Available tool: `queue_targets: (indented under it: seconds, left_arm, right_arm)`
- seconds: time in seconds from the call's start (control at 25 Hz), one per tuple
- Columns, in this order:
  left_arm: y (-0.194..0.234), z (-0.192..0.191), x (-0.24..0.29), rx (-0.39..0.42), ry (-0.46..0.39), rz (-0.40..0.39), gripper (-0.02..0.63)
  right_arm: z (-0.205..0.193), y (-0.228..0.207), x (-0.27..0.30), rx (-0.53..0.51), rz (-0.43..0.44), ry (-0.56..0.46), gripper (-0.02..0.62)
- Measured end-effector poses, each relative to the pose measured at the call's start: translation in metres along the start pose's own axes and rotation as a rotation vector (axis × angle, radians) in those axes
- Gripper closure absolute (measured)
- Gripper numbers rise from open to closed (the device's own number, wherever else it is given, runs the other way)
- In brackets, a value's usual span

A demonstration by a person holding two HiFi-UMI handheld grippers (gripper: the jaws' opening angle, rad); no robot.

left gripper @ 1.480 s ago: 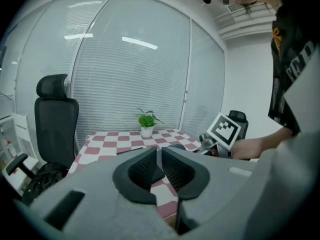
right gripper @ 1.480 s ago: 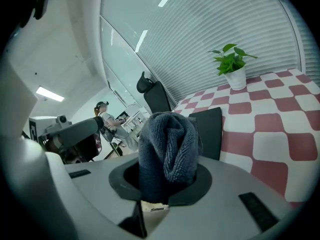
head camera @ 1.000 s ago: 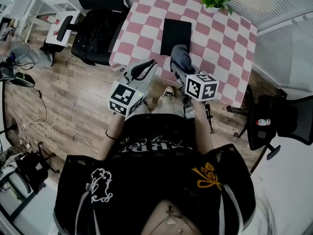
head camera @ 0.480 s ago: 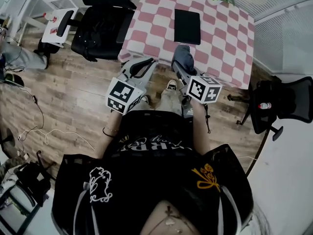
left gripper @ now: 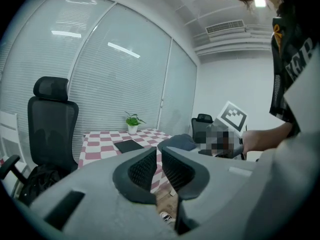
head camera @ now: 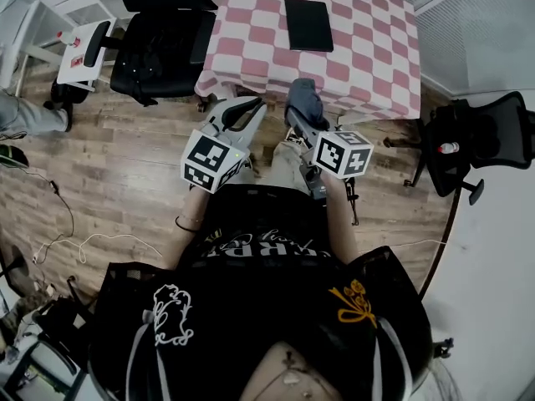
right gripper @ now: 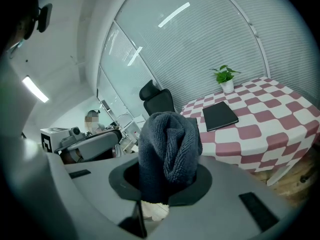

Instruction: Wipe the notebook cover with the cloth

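stage: approach, wiping not yet begun | right claw: clamped on bunched grey cloth, wad projecting forward as wiping face | left claw: pressed together, empty, held free, likely for steadying | notebook: flat on checked desk, well ahead, untouched | next: close distance, lower wad onto cover

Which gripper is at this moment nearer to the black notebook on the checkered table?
Right. The right gripper, holding the cloth, is just before the near edge of the table, roughly in line with the notebook. The left gripper is beside it, further left.
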State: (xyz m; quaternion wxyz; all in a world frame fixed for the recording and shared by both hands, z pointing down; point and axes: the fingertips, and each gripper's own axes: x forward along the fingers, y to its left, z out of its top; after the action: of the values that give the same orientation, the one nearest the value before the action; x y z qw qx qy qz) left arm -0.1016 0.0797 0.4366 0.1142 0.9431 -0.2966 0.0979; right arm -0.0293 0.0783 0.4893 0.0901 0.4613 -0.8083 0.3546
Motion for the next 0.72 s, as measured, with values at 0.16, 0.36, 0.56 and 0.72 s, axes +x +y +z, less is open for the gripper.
queue_targets:
  seconds: [0.16,0.36,0.56,0.72]
  left_arm:
    - [-0.007,0.0,-0.002,0.001,-0.01,-0.024,0.58]
    - [-0.02,-0.002,0.001,0.007,-0.008,-0.058,0.58]
    - [-0.026,-0.005,0.002,0.015,0.005,-0.075,0.58]
    - [-0.02,-0.007,-0.001,0.017,0.008,-0.072,0.58]
  right_arm:
    - [-0.007,0.006,-0.009,-0.007,-0.019,-0.004,0.523]
    - [-0.017,0.007,-0.021,-0.014,-0.039,-0.003,0.523]
    - [-0.023,0.008,-0.024,-0.004,-0.044,0.003,0.523]
    - [-0.024,0.012,-0.019,-0.007,-0.044,0.004,0.523]
